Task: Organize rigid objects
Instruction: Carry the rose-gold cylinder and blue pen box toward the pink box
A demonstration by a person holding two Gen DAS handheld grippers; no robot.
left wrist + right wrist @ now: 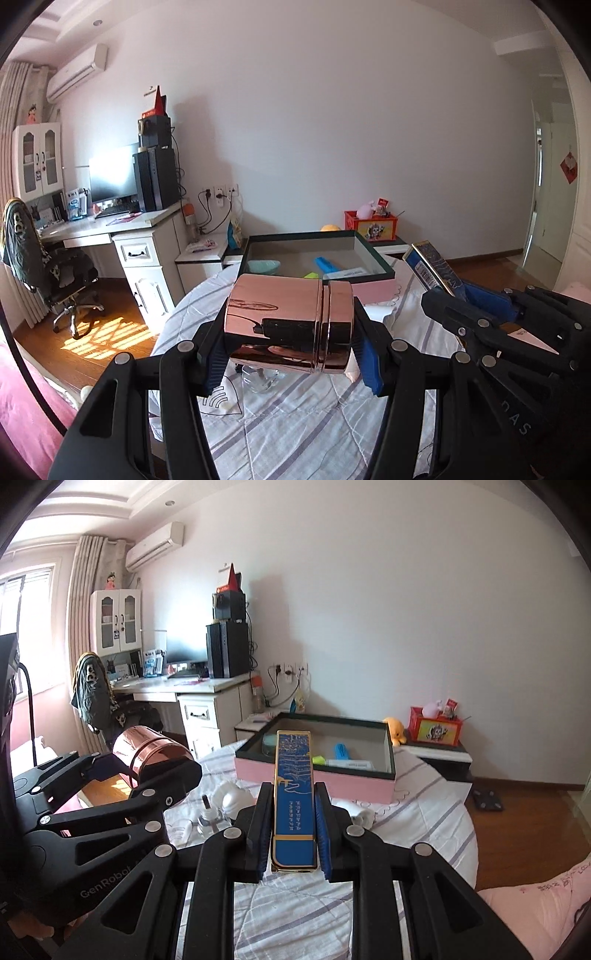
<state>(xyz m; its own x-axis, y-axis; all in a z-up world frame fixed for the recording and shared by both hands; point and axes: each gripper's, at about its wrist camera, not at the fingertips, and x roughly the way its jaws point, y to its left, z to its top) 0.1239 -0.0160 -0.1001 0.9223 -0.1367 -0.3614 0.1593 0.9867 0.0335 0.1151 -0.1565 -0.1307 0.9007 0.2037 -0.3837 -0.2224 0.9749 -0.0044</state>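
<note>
Gripping a copper tin (290, 321), the left hand-held gripper (291, 354) hides white items on the bed (295, 904); only the right view shows them. The right hand-held gripper (294, 834) clamps a blue box (294, 805).

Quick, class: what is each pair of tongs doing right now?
Left tongs: closed on the copper tin, held sideways.
Right tongs: closed on the blue box, held lengthwise.

"GenRobot" printed in white on black body of left gripper (110, 771), seen from right wrist view. Partial letters "AS" on right gripper (447, 295) body. Gold characters on blue box (294, 801) illegible.
</note>
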